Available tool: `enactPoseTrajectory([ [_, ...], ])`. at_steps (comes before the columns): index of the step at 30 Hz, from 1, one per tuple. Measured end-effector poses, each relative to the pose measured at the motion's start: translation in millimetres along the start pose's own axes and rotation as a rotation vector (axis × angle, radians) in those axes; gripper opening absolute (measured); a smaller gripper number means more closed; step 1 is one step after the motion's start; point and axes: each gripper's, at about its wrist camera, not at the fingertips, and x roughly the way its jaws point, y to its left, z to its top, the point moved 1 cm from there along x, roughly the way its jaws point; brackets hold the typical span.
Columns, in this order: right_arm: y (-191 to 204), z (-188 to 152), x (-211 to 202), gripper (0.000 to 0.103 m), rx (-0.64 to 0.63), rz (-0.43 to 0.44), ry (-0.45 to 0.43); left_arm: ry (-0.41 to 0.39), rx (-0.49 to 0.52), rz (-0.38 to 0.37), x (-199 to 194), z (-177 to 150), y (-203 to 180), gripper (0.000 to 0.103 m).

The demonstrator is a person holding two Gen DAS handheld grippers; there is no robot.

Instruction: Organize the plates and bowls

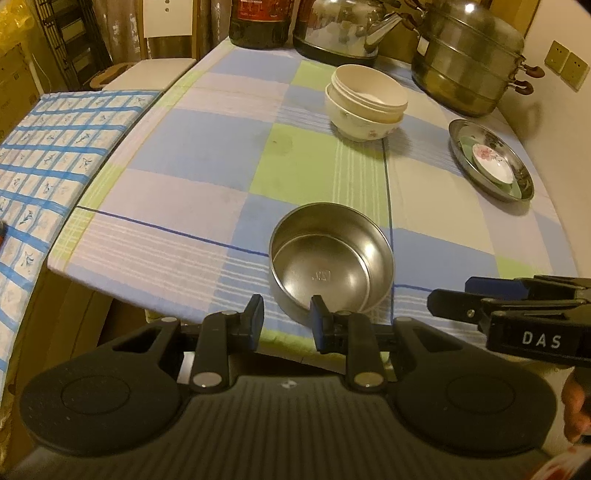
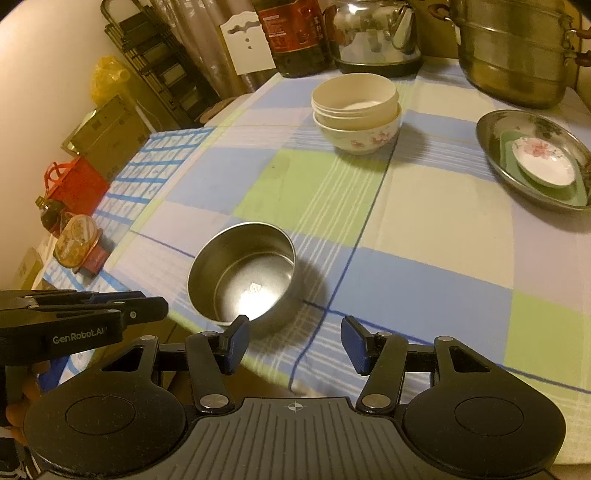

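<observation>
A steel bowl (image 1: 330,258) stands near the table's front edge; it also shows in the right wrist view (image 2: 245,273). A stack of white bowls (image 1: 365,101), the lowest with a flower pattern, stands farther back (image 2: 356,110). A steel plate (image 1: 491,158) at the right holds a green plate and a small flowered dish (image 2: 546,166). My left gripper (image 1: 286,314) is open and empty, just short of the steel bowl's near rim. My right gripper (image 2: 295,332) is open and empty, just right of the steel bowl.
A steamer pot (image 1: 469,59), a kettle (image 1: 340,29) and a dark bottle (image 1: 258,22) stand along the table's back edge. A blue-checked surface (image 1: 44,147) lies to the left, with jars and a red bag (image 2: 74,184) on it.
</observation>
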Motion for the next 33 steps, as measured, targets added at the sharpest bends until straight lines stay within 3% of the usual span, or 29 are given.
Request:
enactPoseTrajectory([
  [5, 1.8, 7.4, 14.7, 0.055, -0.002, 0.001, 0.003, 0.017, 0.007, -0.005, 14.6, 9.7, 3.5, 0.024],
  [19, 0.4, 20.4, 58.8, 0.032, 0.017, -0.001, 0.048, 0.084, 0.015, -0.012, 55.7, 26.8, 13.9, 0.023],
  [29, -1.5, 24.0, 71.8, 0.022, 0.031, 0.006, 0.065, 0.119, 0.017, -0.016, 72.0, 31.7, 15.9, 0.016],
  [33, -1.1, 25.0, 74.1, 0.012, 0.036, 0.017, 0.066, 0.126, 0.012, -0.032, 73.5, 33.2, 15.9, 0.01],
])
